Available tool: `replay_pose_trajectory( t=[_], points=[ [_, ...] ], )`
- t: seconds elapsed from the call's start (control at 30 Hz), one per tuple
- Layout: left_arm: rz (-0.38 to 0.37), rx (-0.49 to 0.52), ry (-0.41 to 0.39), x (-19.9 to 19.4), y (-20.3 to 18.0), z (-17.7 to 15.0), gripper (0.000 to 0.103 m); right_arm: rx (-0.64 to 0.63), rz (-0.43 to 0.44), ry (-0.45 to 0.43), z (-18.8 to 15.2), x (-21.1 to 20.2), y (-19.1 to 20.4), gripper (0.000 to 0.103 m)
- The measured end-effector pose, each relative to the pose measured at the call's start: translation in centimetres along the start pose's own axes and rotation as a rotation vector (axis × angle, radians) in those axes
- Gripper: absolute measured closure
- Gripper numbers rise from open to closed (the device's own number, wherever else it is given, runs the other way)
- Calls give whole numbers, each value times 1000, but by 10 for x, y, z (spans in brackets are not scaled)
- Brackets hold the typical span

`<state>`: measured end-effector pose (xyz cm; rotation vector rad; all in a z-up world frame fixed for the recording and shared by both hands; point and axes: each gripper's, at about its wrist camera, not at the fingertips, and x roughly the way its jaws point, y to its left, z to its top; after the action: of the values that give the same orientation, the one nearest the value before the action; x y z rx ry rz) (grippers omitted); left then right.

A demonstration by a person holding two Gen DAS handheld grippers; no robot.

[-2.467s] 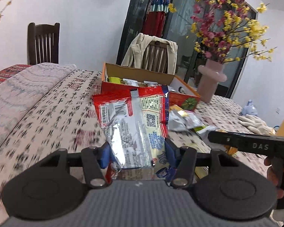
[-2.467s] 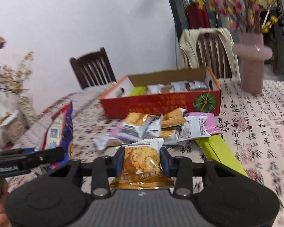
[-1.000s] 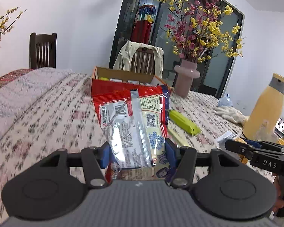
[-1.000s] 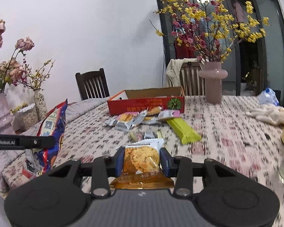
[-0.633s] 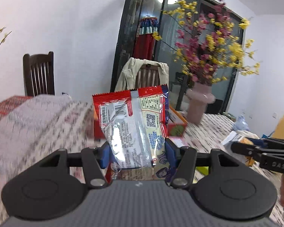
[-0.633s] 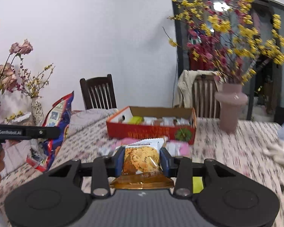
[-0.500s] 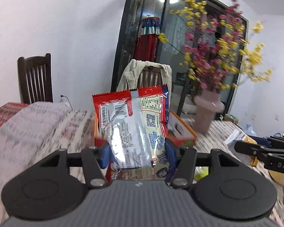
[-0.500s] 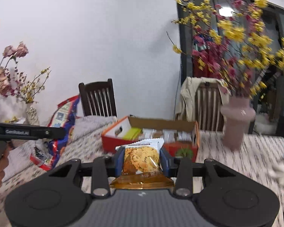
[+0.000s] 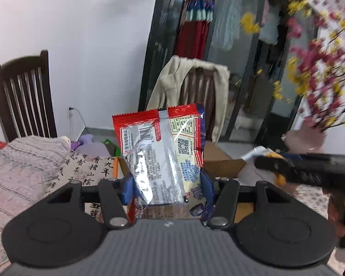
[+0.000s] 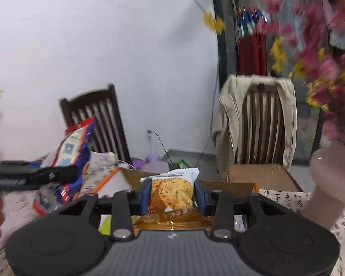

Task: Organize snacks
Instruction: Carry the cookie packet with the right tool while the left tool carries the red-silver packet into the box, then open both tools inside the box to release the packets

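Red crimped foil tops the large snack bag (image 9: 163, 154) that my left tool (image 9: 166, 184) clenches low down, blue pads pressed into both sides. From the left wrist, the bag stands upright and shows its silver back seam, barcode and printed panels. Just beyond it lies the open cardboard box (image 9: 220, 161) on the bench (image 9: 85, 168). I judge the step to be carrying this bag over the box, so I should keep the clench steady, bring the bag above the opening, and only then let go, since the tall bag could catch the box wall.

From the right wrist, my right tool (image 10: 171, 195) grips a small cookie packet (image 10: 172, 191), white at the top and gold at the bottom, a biscuit pictured on it. It hangs just in front of the box's brown flap (image 10: 230, 187). The left tool and its bag sit at the left edge.
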<state>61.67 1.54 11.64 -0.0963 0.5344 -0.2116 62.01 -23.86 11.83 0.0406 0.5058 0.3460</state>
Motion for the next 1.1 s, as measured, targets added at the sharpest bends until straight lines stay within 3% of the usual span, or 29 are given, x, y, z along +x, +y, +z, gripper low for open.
replay_pose_trajectory(
  t=[0.13,0.27,0.4,0.57,0.67,0.9,1.03,1.1],
  points=[
    [10,4,92,55,5,-16,46,119,-5,104,9,80,-29,64],
    [6,9,152,84,9,-31,46,234,-26,200,1,138,-44,64],
    [15,25,180,96,9,-40,44,236,-6,232,-15,159,-40,64],
    [10,33,143,90,5,-39,30,266,-22,238,-23,177,-33,60],
    [15,42,126,82,3,-35,28,280,6,203,-24,169,-33,46],
    [50,20,115,42,1,-27,23,233,-29,166,-15,120,-29,45],
    [64,61,92,3,0,-32,21,225,-43,139,-13,77,-31,31],
    [68,68,79,-20,-2,-32,21,226,-49,120,-14,52,-33,29]
  ],
)
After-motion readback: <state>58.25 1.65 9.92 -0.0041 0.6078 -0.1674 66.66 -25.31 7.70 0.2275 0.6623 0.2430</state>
